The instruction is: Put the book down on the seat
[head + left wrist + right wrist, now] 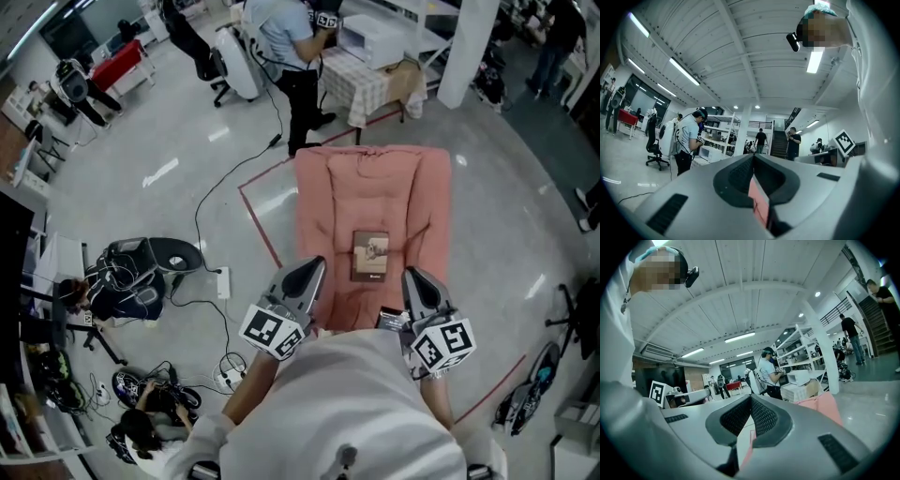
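A brown book [370, 255] lies flat on the pink cushioned seat [328, 202], near the seat's front half. My left gripper [315, 264] hovers at the seat's front edge, just left of the book, shut and empty. To the book's right and slightly nearer me is my right gripper [411, 275], also shut with nothing held. In the left gripper view the jaws [753, 157] meet at their tips, with pink fabric showing below them. The right gripper view shows its jaws [750, 400] pressed together, with the pink seat [825, 406] off to the right. Neither gripper touches the book.
A person [291, 47] stands beyond the seat beside a checked-cloth table [370, 80] holding a white box. Cables, a power strip [223, 282] and bags [141, 272] litter the floor on the left. A white pillar [466, 42] rises at back right. Red tape [258, 220] marks the floor.
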Motion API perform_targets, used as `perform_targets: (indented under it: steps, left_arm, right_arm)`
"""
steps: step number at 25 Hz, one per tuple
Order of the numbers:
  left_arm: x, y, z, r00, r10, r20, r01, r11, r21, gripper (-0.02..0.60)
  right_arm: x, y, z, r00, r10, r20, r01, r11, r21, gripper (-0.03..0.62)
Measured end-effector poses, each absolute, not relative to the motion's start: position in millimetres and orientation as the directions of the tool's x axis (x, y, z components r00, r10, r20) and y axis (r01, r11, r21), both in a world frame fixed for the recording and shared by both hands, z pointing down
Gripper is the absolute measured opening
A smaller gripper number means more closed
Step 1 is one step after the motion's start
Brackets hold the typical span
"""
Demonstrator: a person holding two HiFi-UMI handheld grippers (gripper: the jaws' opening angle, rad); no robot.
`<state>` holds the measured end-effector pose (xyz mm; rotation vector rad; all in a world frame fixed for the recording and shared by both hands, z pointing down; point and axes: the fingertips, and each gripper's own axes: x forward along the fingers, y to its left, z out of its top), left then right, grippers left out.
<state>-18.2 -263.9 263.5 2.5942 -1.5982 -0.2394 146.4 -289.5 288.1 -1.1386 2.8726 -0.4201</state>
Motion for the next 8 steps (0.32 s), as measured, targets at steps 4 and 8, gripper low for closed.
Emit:
perform_targets:
  steps: [4,8]
  left_arm:
    - [-24.6,-262.1,270.9,0.428,-0.900,-0.081,-0.884,-0.436,0.167,0.008]
    - [-27.4,-266.0,268.7,0.420,-0.903,-0.091,-0.889,-0.429,0.162,0.008]
  right_arm:
    - [142.4,-289.9,292.3,-0.738,-0.670,0.084,-0.666,0.700,-0.259,0.026]
    - [140.1,-295.2,290.8,-0.741,-0.666,0.078,-0.661,0.706,-0.252,0.027]
